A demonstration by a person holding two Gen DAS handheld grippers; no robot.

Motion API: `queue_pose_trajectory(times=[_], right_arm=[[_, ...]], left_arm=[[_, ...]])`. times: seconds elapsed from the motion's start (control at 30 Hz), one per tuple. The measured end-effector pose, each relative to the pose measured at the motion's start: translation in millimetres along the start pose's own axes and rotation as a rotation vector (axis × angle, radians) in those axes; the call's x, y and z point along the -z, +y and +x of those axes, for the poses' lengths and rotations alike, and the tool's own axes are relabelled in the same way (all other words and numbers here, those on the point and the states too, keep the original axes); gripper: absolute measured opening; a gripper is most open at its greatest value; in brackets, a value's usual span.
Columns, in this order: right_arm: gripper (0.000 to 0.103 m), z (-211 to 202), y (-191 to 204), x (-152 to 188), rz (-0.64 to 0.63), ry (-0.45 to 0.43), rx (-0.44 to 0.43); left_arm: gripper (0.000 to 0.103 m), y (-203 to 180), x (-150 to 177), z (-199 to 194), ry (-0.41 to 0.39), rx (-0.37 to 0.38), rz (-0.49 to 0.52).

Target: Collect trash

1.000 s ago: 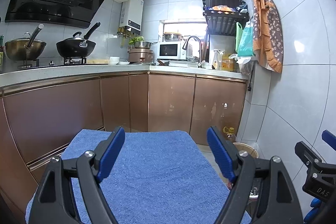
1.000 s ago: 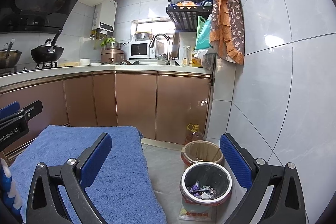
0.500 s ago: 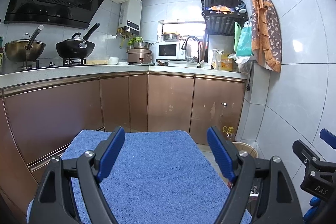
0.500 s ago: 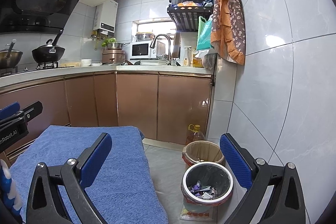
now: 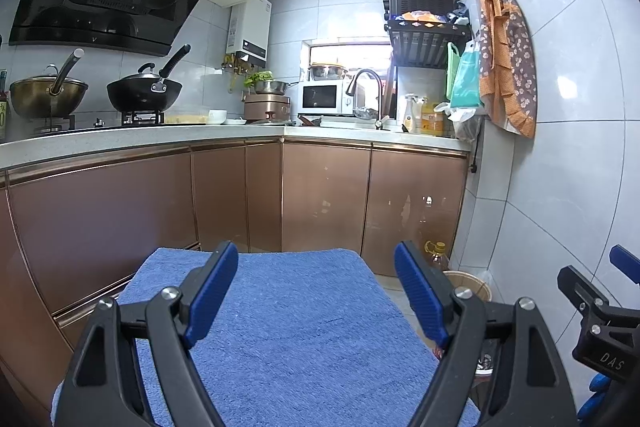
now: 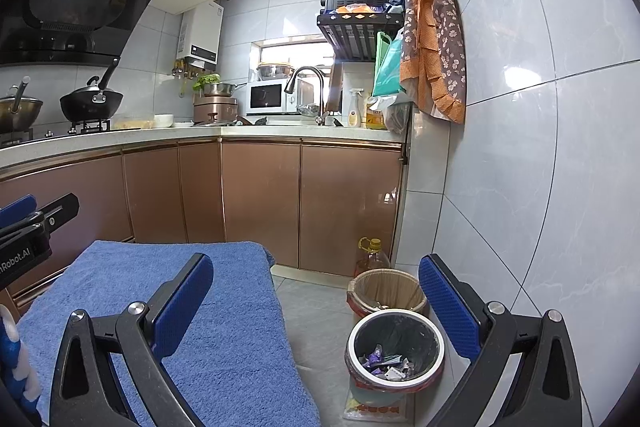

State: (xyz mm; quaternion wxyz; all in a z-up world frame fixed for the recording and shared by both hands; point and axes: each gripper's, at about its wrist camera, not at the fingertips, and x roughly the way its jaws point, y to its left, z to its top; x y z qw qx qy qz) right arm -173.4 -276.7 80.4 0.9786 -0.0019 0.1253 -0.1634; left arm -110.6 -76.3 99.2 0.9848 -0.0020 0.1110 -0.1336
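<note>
A round trash bin (image 6: pixel 395 346) with a black liner stands on the floor by the right wall and holds several wrappers (image 6: pixel 384 363). A second, tan-lined bin (image 6: pixel 387 293) stands just behind it and also shows in the left wrist view (image 5: pixel 470 286). My right gripper (image 6: pixel 316 303) is open and empty, above the floor between the blue towel and the bins. My left gripper (image 5: pixel 316 295) is open and empty above the blue towel (image 5: pixel 288 331). No loose trash shows on the towel.
The towel (image 6: pixel 168 307) covers a low surface at the left. Copper cabinets (image 6: pixel 260 203) run behind it under a counter with woks, a microwave and a sink. An oil bottle (image 6: pixel 373 254) stands behind the bins. A tiled wall (image 6: pixel 520 187) closes the right side.
Both views have risen and drifted very slightly. Both grippers stay open and empty. Nothing else has moved.
</note>
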Motion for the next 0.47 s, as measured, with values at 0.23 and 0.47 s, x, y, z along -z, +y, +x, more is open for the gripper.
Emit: queue_pose_trajectory(times=[0.23,0.47], right_arm=[[0.103,-0.3,0.6,0.2,0.001,0.000,0.002],[0.103,1.3,-1.5,1.6,0.005,0.003,0.000]], left_arm=[[0.080,2.2,0.8,4.9,0.017,0.004,-0.008],[0.080,1.2,2.1,6.2,0.021,0.007,-0.007]])
